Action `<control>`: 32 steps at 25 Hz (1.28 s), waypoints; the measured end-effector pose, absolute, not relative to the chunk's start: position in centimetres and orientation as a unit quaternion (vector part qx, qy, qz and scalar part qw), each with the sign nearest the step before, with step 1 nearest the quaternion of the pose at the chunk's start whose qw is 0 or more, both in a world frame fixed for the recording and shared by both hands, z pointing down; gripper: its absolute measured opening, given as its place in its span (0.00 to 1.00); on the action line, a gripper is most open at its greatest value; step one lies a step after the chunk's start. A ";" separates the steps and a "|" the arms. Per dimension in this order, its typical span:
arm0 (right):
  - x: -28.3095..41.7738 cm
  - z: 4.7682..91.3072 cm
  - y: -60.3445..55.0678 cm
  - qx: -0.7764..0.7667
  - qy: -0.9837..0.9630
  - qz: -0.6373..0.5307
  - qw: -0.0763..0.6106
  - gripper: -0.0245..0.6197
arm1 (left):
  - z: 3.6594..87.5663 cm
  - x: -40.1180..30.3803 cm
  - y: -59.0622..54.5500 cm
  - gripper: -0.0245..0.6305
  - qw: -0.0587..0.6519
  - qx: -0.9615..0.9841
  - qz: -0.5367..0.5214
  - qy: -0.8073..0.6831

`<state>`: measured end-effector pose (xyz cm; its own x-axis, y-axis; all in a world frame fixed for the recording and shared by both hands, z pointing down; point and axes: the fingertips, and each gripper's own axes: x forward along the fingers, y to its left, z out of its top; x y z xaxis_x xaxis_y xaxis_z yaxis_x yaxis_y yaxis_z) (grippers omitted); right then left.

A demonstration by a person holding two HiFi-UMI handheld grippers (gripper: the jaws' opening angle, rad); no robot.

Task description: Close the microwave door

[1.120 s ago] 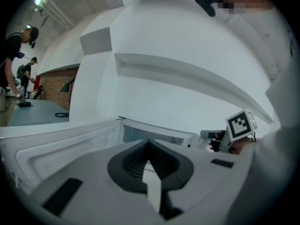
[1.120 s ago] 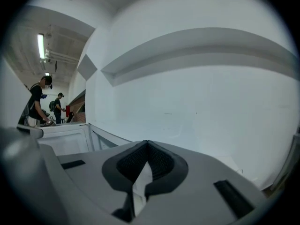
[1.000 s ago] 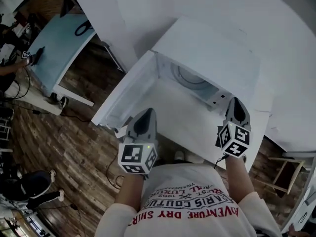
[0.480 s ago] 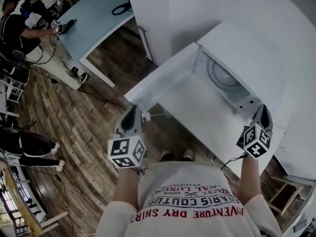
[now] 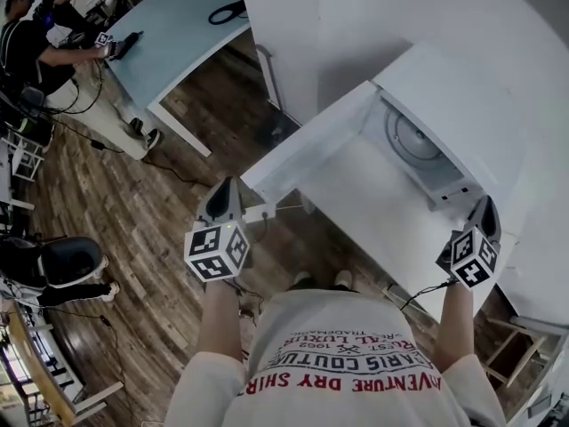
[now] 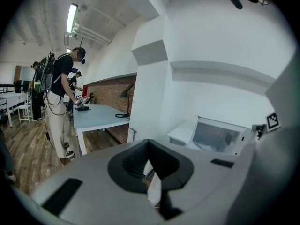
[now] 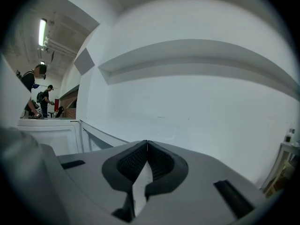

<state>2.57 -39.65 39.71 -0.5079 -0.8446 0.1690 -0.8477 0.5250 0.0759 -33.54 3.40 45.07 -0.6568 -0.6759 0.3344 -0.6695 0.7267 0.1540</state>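
Forearms reach forward from a white shirt (image 5: pixel 342 363) with red lettering at the bottom of the head view, spread wide apart. The left hand-held gripper (image 5: pixel 223 192), grey with a marker cube at its back, now hangs over the brown plank floor (image 5: pixel 160 212). A second ago it was above the white tabletop (image 5: pixel 373 212), in front of the oven's opening. It has since swung out to the left and sits just beside the free edge of the microwave door (image 5: pixel 302 145); contact cannot be made out. Its dark ribbed pads meet at the tips in its own view (image 6: pixel 148 143), with nothing between them. The right hand-held gripper (image 5: pixel 485 210) has drifted to the lower right, past the oven's right front corner, and its jaws are likewise pressed together and empty (image 7: pixel 146 145). The door, a flat white panel, remains swung wide to the left. The boxy white microwave (image 5: pixel 462 87) stays open at centre right, its round turntable (image 5: pixel 411 139) showing inside. Farther off, at upper left, a person (image 5: pixel 36 43) stands at a pale blue tabletop (image 5: pixel 169 43). A smooth white wall (image 5: pixel 373 7) rises behind the oven.
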 end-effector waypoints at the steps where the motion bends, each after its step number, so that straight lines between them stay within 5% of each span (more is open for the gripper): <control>1: 2.6 39.9 -40.0 0.489 -0.867 0.008 0.092 0.06 | 45.4 -33.7 3.0 0.03 0.188 0.372 -0.010 -0.909; 13: 2.3 40.8 -40.8 0.490 -0.867 0.005 0.088 0.06 | 46.6 -32.5 0.9 0.03 0.200 0.420 -0.006 -0.885; 32: 1.3 41.5 -40.9 0.444 -0.892 0.028 0.083 0.06 | 48.2 -17.1 -10.3 0.03 0.208 0.630 0.063 -0.745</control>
